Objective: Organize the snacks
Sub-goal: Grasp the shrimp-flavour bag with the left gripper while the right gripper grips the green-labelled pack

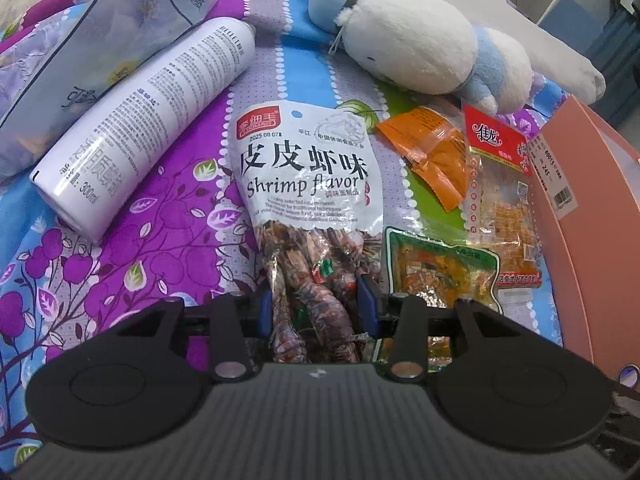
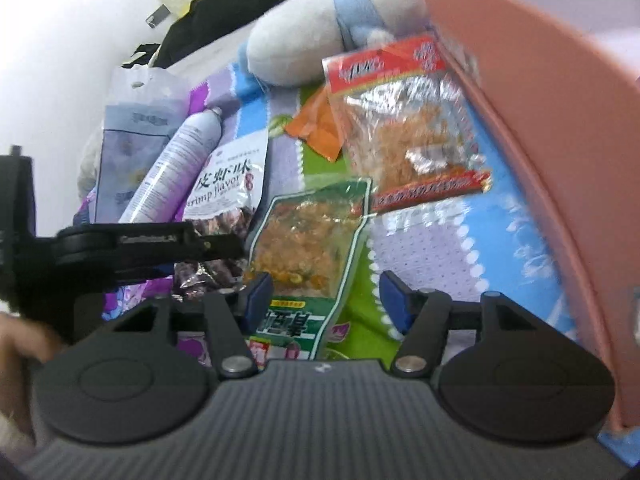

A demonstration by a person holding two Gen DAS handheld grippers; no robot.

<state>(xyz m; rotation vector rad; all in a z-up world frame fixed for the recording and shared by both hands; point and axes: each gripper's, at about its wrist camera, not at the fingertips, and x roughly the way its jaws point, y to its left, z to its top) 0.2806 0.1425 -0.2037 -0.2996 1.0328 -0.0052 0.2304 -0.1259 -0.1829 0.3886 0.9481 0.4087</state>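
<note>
A bright bedspread (image 1: 160,208) with purple flowers and blue stripes covered the bed. A white wall (image 2: 60,40) stood behind it. The light was soft.

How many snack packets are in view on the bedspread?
4: shrimp flavor bag between the left gripper fingers, green packet beside it, orange sachet behind, red-topped packet by the pink box. Others may be hidden.
</note>
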